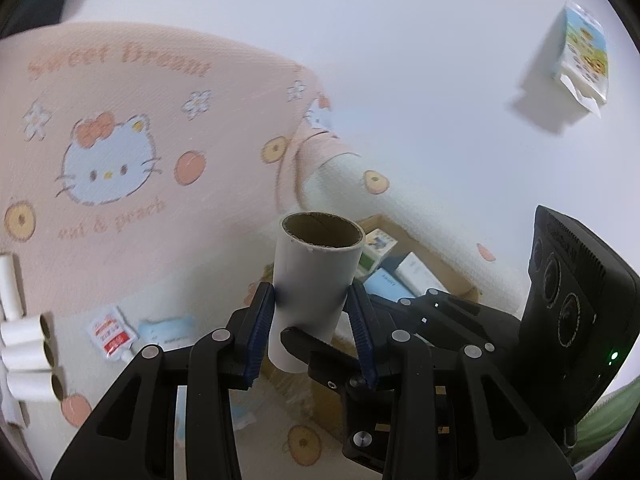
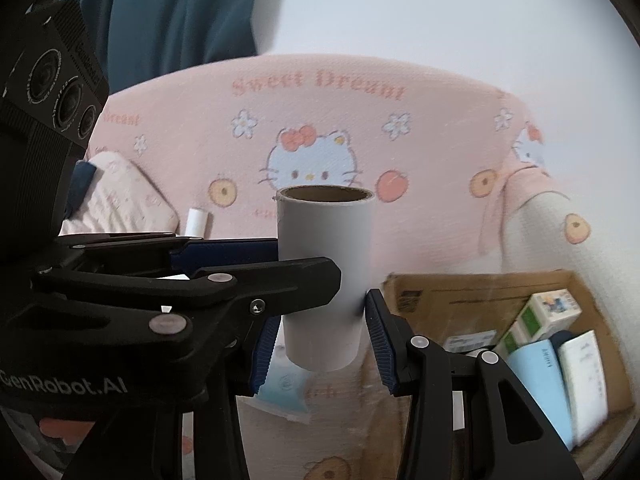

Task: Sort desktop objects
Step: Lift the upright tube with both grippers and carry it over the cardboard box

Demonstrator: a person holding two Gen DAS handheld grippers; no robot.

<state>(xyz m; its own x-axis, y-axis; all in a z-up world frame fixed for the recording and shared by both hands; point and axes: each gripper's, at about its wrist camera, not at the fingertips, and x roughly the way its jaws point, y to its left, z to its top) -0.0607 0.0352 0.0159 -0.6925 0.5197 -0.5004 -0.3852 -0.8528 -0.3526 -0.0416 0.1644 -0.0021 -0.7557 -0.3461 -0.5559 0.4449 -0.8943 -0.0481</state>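
The white paper roll (image 1: pixel 316 280) was mid-handoff, held upright above the cardboard box (image 2: pixel 500 300), pinched by the left hand-held gripper (image 1: pixel 312 328) with the right hand-held gripper (image 2: pixel 320 344) spread wide around it, so next I'd guess right clamps, left lets go.

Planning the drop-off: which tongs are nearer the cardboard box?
Right. The right tongs hang just left of the box; the left tongs reach in from farther left, shut on the tube.
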